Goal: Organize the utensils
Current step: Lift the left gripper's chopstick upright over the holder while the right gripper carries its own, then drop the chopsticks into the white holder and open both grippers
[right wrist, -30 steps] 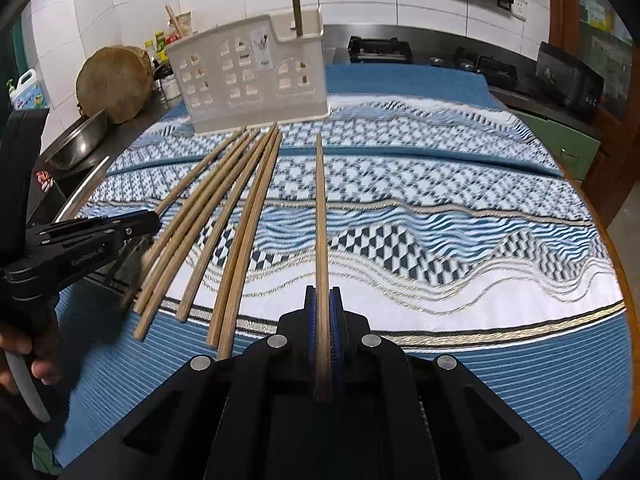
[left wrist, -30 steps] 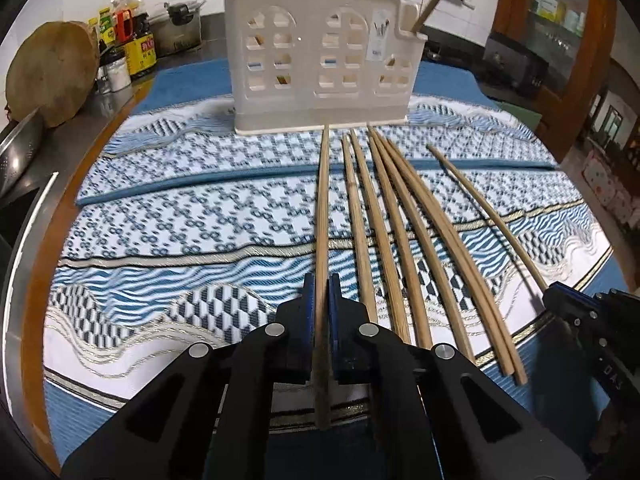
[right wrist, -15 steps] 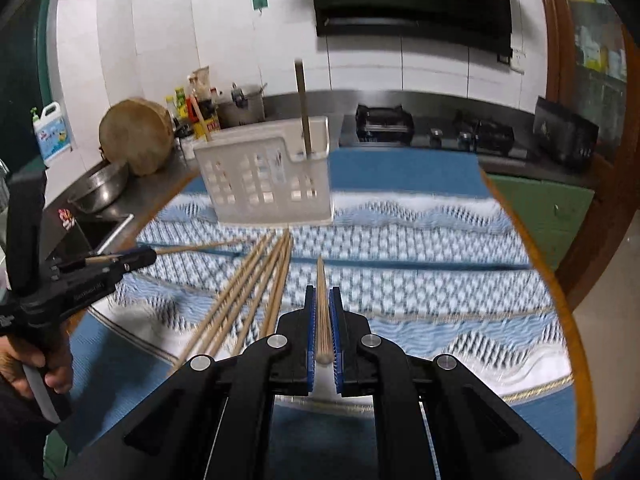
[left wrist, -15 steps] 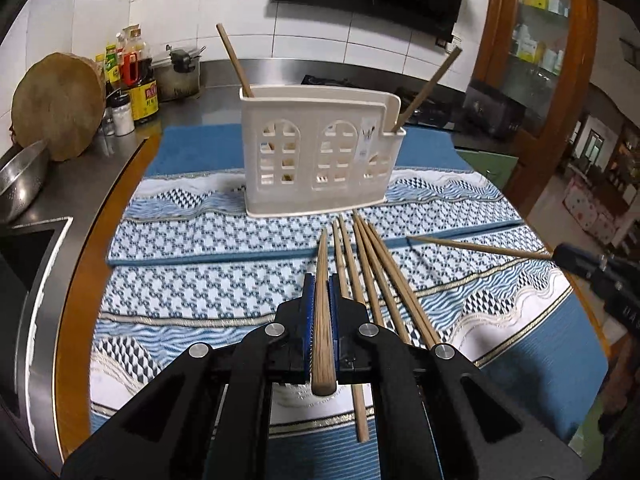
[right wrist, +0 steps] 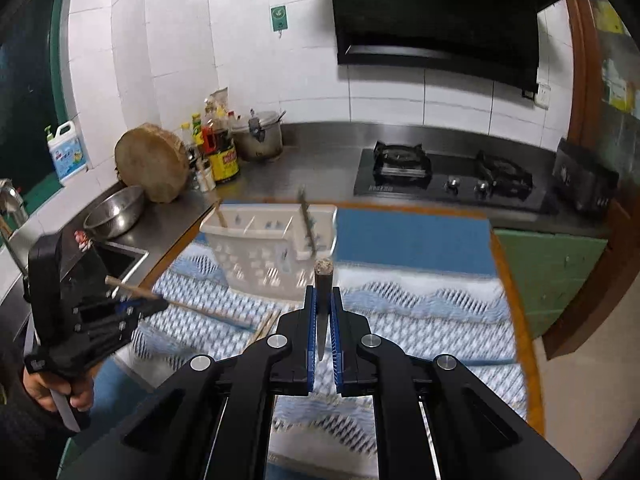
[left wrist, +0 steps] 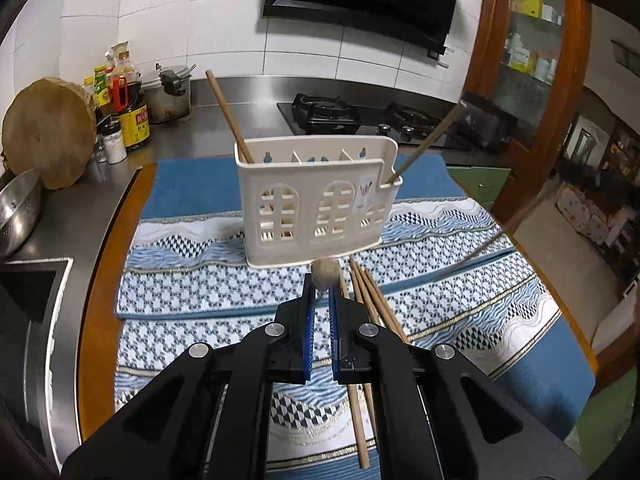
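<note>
Two chopsticks stand in the holder (left wrist: 316, 208); left gripper (left wrist: 322, 300) and right gripper (right wrist: 323, 304) each clamp one chopstick; several chopsticks (left wrist: 372, 300) lie near on the mat.

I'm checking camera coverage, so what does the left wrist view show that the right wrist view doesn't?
Only the left wrist view shows the cabinet and the loose chopsticks plainly, lying on the cloth. Only the right wrist view shows the left tool from outside, shut on a chopstick, plus the detergent jug. Both show the holder with two chopsticks in it, the stove and the chopping block.
</note>
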`<state>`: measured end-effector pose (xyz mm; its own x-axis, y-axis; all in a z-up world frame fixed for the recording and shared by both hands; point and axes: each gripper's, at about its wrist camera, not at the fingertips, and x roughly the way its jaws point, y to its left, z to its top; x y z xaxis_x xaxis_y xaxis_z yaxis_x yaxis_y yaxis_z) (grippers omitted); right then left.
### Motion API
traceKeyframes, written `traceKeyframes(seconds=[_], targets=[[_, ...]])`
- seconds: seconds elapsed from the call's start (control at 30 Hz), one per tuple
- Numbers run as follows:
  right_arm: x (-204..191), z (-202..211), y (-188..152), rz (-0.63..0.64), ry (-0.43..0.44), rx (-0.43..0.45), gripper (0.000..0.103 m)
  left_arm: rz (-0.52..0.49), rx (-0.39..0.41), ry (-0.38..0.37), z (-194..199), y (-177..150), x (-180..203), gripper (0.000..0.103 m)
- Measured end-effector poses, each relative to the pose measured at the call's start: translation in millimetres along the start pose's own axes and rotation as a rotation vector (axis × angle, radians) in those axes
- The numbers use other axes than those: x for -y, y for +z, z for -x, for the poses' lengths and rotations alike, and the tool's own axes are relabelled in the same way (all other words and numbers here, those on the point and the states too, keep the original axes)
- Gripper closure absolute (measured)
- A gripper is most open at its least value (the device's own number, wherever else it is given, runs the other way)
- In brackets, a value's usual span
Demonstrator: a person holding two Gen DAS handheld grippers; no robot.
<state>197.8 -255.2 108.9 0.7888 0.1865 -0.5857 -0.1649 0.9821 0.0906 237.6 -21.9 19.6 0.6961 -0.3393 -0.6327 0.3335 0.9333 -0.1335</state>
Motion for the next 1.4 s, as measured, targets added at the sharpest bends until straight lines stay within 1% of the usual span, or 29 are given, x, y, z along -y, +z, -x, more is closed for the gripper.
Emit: traceKeyframes(seconds=[0.17, 0.37, 0.47, 0.6, 0.73, 0.83, 0.93, 1.0, 1.1, 1.23, 1.4], targets=[[-0.2, -2.9, 49.5, 0.031, -0.030, 0.026, 0.096, -0.014, 0.013, -0.006, 3.7, 18.3, -2.0, 0.098], [-8.6, -14.3, 93.2, 0.049, -0.028, 0.056, 0.096, -0.025, 0.048, -0.016, 16.7, 42.6, -5.1, 0.098], [-16.2, -26.6, 107.1, 0.066, -0.032, 0.047, 0.096, -0.041, 0.082, -0.018, 29.7, 59.7, -4.3, 0.098], [-23.0, -50.6, 114.8, 0.076, -0.036, 0.012, 0.096, -0.065, 0.140, -0.007, 49.2, 83.4, -1.5, 0.098], [-26.1, -75.8, 111.3, 0.087, -0.041, -0.031, 0.096, -0.080, 0.219, 0.020, 67.5, 117.6, -1.5, 0.098], [-26.2, -89.0, 106.6, 0.087, -0.040, -0.054, 0.096, -0.092, 0.251, 0.052, 68.6, 139.2, -0.4, 0.098], [-26.1, -99.5, 99.6, 0.095, -0.036, -0.074, 0.096, -0.097, 0.265, 0.094, 62.4, 153.1, 1.0, 0.098], [-25.1, -105.0, 95.4, 0.100, -0.034, -0.083, 0.096, -0.075, 0.255, 0.094, 52.3, 160.6, -3.5, 0.098], [-21.9, -110.9, 91.9, 0.099, -0.032, -0.096, 0.096, -0.054, 0.229, 0.107, 29.7, 163.7, -10.2, 0.098], [-16.1, -114.6, 88.8, 0.095, -0.030, -0.105, 0.096, -0.026, 0.174, 0.117, -3.4, 156.7, -21.4, 0.098], [-14.0, -118.1, 86.8, 0.092, -0.023, -0.118, 0.096, 0.005, 0.114, 0.094, -27.9, 142.2, -31.1, 0.097]])
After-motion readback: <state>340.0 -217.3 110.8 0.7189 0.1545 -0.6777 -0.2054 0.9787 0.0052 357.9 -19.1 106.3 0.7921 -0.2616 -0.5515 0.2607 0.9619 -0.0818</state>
